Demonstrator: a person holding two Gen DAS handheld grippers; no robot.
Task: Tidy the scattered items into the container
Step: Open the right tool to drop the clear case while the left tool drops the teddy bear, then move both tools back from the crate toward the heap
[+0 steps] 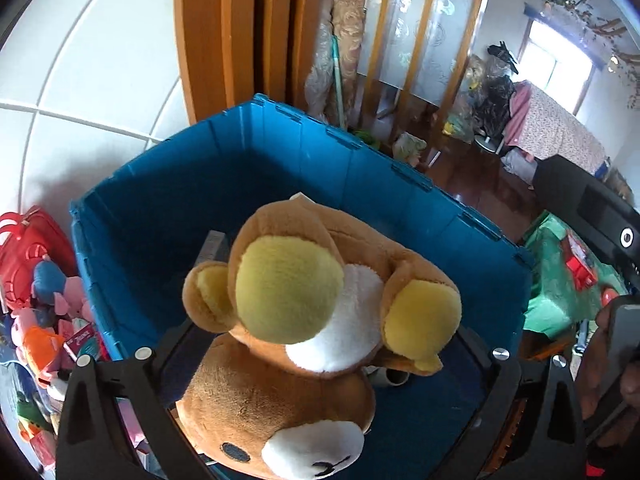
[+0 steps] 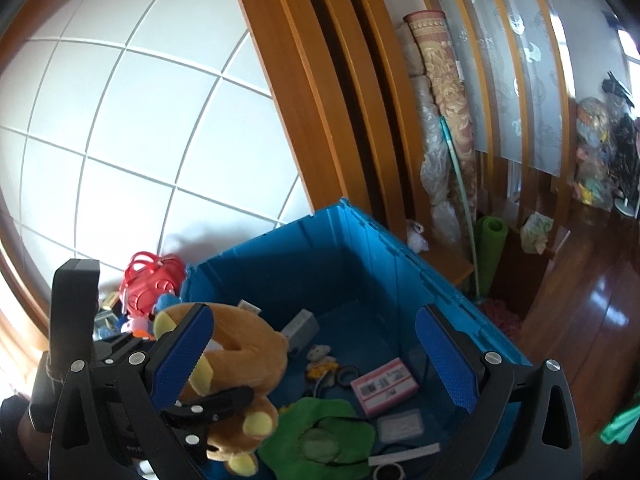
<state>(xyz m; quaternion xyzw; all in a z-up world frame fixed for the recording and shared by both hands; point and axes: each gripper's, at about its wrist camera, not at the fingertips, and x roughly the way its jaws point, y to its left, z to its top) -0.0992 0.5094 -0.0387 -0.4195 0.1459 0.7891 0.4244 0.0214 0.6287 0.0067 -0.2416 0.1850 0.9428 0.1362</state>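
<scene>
Bear [image 1: 304, 320] pinched in the left tongs [image 1: 320, 420] — head nearest the camera, feet pointing forward, long axis running out over the bin [image 1: 160, 200]. Hanging just above the open bin, inside its rim. Below, seen from the right view: green plush [image 2: 320, 436], pink box [image 2: 384, 392] on the bin floor. Right tongs [image 2: 316, 360] spread wide, holding nothing, beside the bear. Likely next — releasing straight down.
</scene>
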